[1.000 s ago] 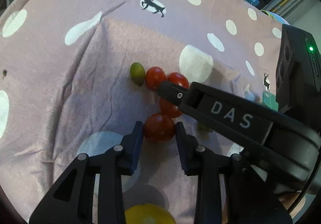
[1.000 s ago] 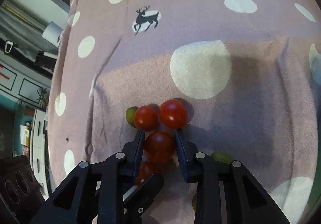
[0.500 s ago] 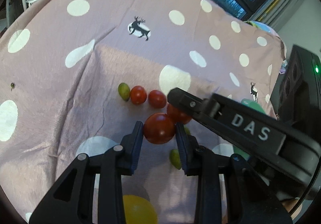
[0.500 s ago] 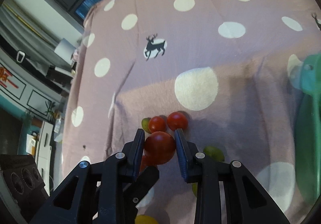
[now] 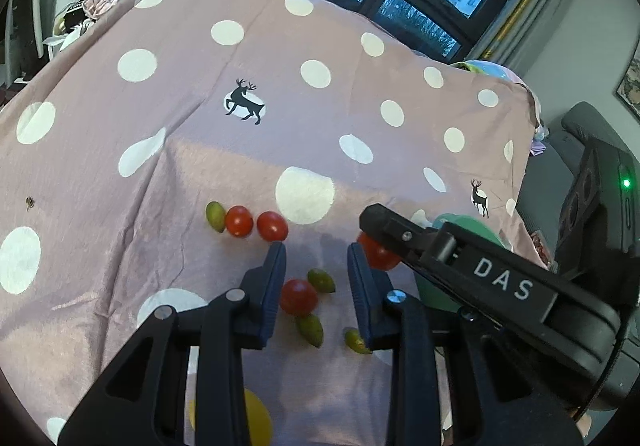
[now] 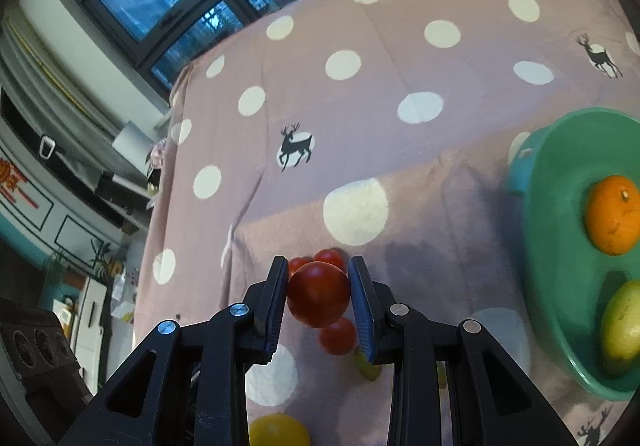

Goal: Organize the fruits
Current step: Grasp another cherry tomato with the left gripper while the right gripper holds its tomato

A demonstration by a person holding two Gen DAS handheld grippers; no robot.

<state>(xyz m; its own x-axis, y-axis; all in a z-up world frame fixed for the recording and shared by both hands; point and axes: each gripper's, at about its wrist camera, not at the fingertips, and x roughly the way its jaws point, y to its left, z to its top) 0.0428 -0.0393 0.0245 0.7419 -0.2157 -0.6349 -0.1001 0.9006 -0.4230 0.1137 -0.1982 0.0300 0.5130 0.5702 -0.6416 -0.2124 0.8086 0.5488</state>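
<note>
My left gripper hangs above the dotted cloth with its jaws closing and nothing between them. A red tomato lies loose on the cloth below the gap. My right gripper is shut on a larger red tomato, lifted off the cloth. In the left wrist view that held tomato peeks out behind the right finger marked DAS. Two more red tomatoes lie beside a small green fruit. A green bowl to the right holds an orange and a yellow-green fruit.
Small green fruits lie around the loose tomato. A yellow fruit sits near the cloth's front edge. A teal dish stands behind the green bowl. The cloth drops off at the far edge toward windows and furniture.
Both grippers have risen from the cloth. The tomato once between my left fingers now lies on the cloth. The right gripper carried its tomato up, and the green bowl came into view.
</note>
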